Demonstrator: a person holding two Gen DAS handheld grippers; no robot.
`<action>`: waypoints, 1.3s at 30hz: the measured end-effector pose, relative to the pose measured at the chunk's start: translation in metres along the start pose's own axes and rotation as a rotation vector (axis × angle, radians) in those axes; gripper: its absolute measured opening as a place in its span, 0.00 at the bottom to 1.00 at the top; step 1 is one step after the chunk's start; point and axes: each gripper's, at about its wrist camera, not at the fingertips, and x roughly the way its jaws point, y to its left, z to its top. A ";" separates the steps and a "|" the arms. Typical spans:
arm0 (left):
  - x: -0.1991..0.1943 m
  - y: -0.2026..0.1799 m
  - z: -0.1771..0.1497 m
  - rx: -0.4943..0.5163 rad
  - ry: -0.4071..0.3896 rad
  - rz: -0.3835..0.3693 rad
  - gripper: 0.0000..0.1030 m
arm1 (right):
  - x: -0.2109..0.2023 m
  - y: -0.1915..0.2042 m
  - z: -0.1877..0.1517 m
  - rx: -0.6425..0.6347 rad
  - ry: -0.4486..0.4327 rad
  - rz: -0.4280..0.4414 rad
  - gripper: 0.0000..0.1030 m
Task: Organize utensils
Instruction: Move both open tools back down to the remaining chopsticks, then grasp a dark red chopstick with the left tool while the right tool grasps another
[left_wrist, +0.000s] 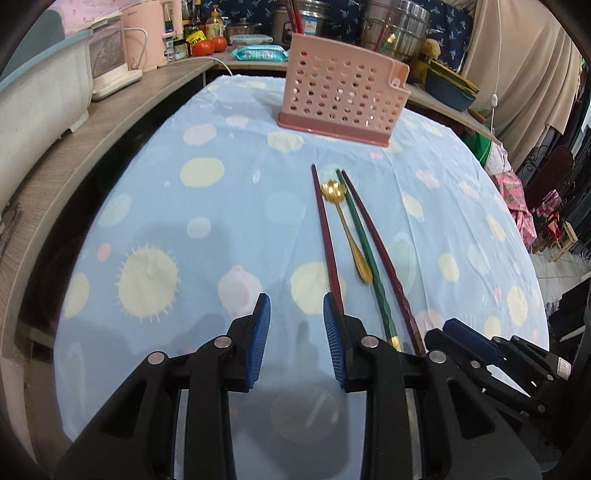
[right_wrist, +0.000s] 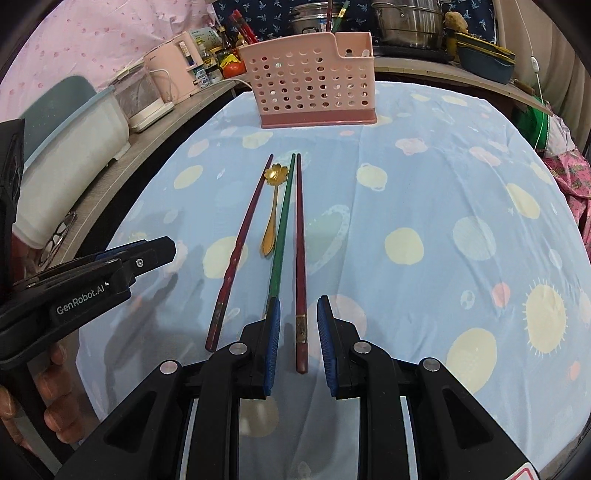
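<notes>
utensils (right_wrist: 280, 225) lie together on the cloth (right_wrist: 424, 192) before the pink holder (right_wrist: 314, 85).

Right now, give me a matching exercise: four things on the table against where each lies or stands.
Things:
1. spoon
2. green chopstick
3. holder
4. right gripper

Places:
A. far end of the cloth, upright
B. between a red chopstick and the green one
C. open astride the end of a red chopstick
D. just right of the spoon

Pairs: 1-B, 2-D, 3-A, 4-C
</notes>
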 end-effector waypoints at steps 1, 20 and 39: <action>0.001 -0.001 -0.004 0.006 0.007 -0.002 0.28 | 0.002 0.000 -0.002 0.000 0.008 0.000 0.21; 0.013 -0.020 -0.031 0.062 0.065 -0.032 0.44 | 0.016 -0.008 -0.019 0.013 0.060 -0.018 0.10; 0.026 -0.016 -0.035 0.053 0.097 -0.064 0.13 | 0.015 -0.011 -0.021 0.023 0.060 -0.014 0.08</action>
